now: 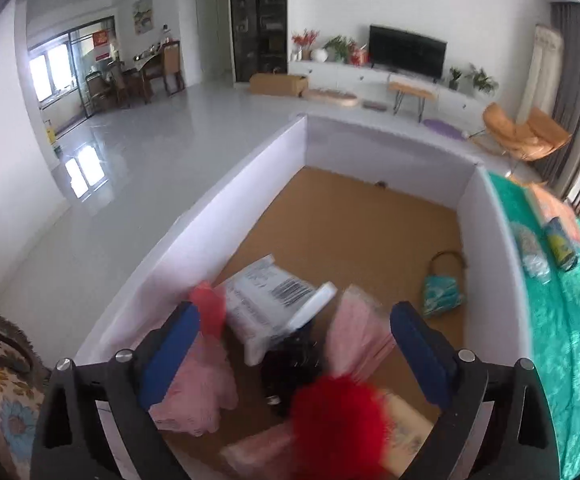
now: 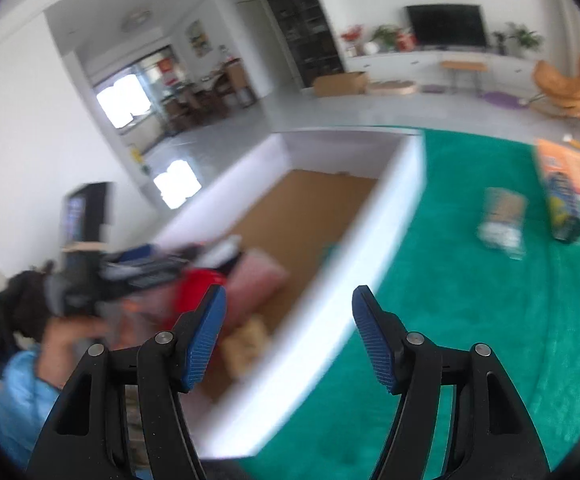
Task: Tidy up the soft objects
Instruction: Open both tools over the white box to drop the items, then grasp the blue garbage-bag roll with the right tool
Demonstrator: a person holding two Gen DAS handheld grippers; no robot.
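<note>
In the left wrist view my left gripper (image 1: 296,340) is open wide over a white-walled box (image 1: 226,216) with a brown floor. Below the spread jaws is a fluffy red pompom (image 1: 338,420), touched by neither pad. Around it lie pink soft pieces (image 1: 198,384), a white packet with a barcode (image 1: 266,296) and a small teal bag (image 1: 442,292). My right gripper (image 2: 290,320) stands open and empty above the box's white wall (image 2: 330,280), beside the green cloth (image 2: 470,320). The left gripper (image 2: 90,276) appears blurred at the left of the right wrist view, held by a hand (image 2: 70,336).
On the green cloth lie a blue and yellow can (image 2: 562,208), a clear packet (image 2: 502,220) and an orange packet (image 2: 578,168). A patterned cushion (image 1: 2,392) sits left of the box. Behind are a grey floor, a TV unit and an orange chair (image 1: 526,132).
</note>
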